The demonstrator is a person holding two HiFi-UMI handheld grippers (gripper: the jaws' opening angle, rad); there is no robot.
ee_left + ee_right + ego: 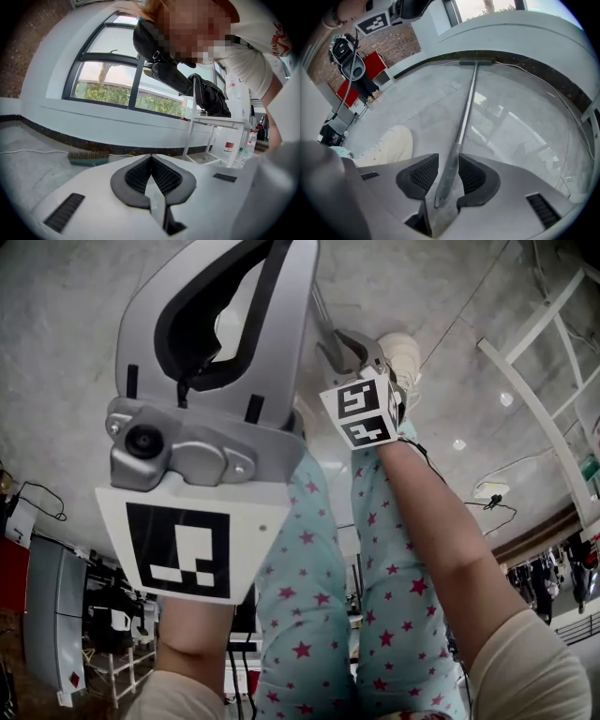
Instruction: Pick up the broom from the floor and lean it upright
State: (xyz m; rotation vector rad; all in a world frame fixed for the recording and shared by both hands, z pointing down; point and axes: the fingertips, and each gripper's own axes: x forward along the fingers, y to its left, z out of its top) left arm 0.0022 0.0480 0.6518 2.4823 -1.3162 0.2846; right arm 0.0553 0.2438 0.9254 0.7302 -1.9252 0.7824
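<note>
Head view: my left gripper [272, 259] fills the upper left, and the right gripper [339, 345] is at top centre. Left gripper view: jaws together, empty; the broom head [89, 157] lies mid-left against the wall [56, 117]. Right gripper view: jaws wide, straddling the handle [465, 112] end at lower centre. I'd judge it light, stiff and slick; grip higher for balance.

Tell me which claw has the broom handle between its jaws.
The right claw: the broom handle lies between its open jaws. The left claw is shut, empty.
</note>
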